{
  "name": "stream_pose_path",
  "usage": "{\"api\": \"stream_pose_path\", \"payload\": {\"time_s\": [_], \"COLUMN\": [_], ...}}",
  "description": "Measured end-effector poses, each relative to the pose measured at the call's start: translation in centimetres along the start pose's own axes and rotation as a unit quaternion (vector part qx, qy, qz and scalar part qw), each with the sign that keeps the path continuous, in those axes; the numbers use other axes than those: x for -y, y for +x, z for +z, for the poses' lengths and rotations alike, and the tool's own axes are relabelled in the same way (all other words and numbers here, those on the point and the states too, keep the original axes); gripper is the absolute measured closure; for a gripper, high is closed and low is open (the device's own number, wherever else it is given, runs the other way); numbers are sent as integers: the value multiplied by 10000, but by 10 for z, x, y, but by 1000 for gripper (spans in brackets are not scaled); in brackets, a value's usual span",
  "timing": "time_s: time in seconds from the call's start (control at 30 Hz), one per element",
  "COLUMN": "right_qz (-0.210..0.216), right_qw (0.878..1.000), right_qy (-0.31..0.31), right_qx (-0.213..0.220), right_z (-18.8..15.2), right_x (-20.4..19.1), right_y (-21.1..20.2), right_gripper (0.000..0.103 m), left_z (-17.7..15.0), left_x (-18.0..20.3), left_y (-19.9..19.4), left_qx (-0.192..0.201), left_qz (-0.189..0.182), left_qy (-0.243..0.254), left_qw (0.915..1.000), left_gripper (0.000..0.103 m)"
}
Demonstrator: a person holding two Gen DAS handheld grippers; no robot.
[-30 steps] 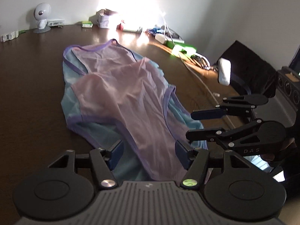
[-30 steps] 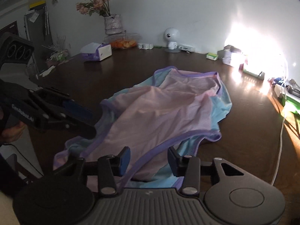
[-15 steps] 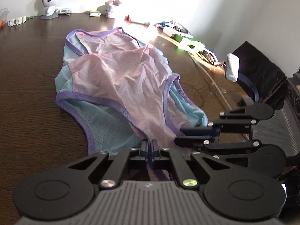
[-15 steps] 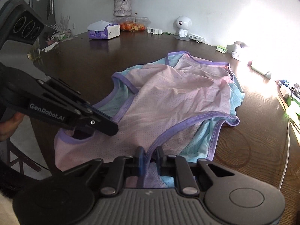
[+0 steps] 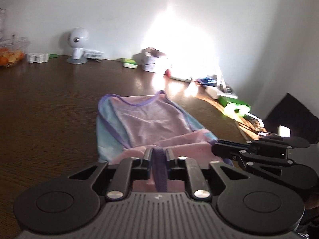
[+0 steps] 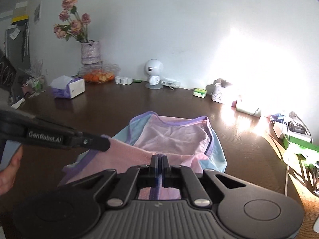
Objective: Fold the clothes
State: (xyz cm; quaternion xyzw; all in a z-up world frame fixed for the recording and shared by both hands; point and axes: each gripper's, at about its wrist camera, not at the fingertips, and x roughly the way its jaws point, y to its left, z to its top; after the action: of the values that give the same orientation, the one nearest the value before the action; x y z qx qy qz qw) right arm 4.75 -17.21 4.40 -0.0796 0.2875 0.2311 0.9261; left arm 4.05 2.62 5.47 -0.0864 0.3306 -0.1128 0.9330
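Left wrist view: the left gripper (image 5: 159,155) clamps the tank top's (image 5: 151,121) purple hem, its fingers having just widened slightly. At 3 o'clock, the right gripper (image 6: 159,164) pinches the hem nearly closed above the counter (image 6: 111,109).

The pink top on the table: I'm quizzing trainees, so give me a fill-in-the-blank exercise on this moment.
1. The pink top has trim coloured ____.
2. The right hand-held gripper is shut on the top's ____.
3. The table is made of dark ____.
4. The vase holds ____.

Answers: purple; edge; wood; flowers

Dark wooden table (image 6: 111,115) under pink-blue garment (image 6: 175,137), tissue box (image 6: 68,88).
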Motion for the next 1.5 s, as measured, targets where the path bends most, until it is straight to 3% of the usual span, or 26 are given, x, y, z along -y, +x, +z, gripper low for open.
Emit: {"api": "stream_pose_path", "payload": {"time_s": [0.03, 0.1, 0.17, 0.23, 0.3, 0.4, 0.5, 0.57, 0.63, 0.7, 0.77, 0.93, 1.07, 1.2, 1.33, 1.5], "right_qz": [-139, -342, -33, 415, 676, 514, 419, 303, 146, 59, -150, -528, -606, -842, -1089, -1087], "right_qw": [9998, 9992, 10000, 9989, 9968, 9953, 9951, 9949, 9953, 9964, 9970, 9935, 9873, 9862, 9860, 9860], "right_qy": [9, -1, -19, -102, -429, -785, -790, -834, -799, -661, -603, -969, -1425, -1372, -1178, -1138], "right_qx": [-125, -187, 53, 196, 49, -233, -416, -478, -520, -519, -457, -267, -367, -386, -448, -544], "right_z": [0, -3, -14, -30, -49, -71, -80, -84, -88, -90, -89, -94, -103, -107, -108, -107], "right_x": [3, 7, 12, 10, -3, -25, -35, -41, -43, -39, -36, -42, -57, -54, -45, -46], "right_y": [6, 1, -32, -65, -81, -79, -65, -59, -57, -60, -66, -77, -74, -74, -73, -67], "right_gripper": [90, 87, 64, 57, 59, 64, 73, 86, 94, 96, 100, 98, 84, 84, 98, 100], "left_z": [-2, -15, -32, -52, -68, -84, -92, -98, -104, -109, -112, -117, -115, -113, -112, -106], "left_x": [-3, -8, -10, -4, 9, 35, 53, 57, 57, 59, 62, 64, 62, 61, 58, 53], "left_y": [-4, -33, -66, -90, -95, -87, -72, -64, -62, -64, -70, -72, -74, -78, -80, -82], "left_qx": [-72, -30, 74, 120, -20, -39, -231, -424, -454, -294, -133, -119, -22, 87, 153, 252], "left_qz": [106, -142, -436, -652, -556, 62, 239, 197, 347, 731, 945, 1047, 1046, 1129, 1122, 1157], "left_qy": [23, 169, 338, 516, 711, 1092, 1571, 1607, 1549, 1665, 1820, 1957, 1833, 1822, 1790, 1749], "left_qw": [9999, 9998, 9985, 9965, 9959, 9940, 9870, 9859, 9863, 9829, 9787, 9750, 9775, 9767, 9773, 9774], "left_gripper": [66, 53, 30, 23, 24, 34, 54, 84, 94, 99, 101, 100, 100, 100, 100, 100]}}
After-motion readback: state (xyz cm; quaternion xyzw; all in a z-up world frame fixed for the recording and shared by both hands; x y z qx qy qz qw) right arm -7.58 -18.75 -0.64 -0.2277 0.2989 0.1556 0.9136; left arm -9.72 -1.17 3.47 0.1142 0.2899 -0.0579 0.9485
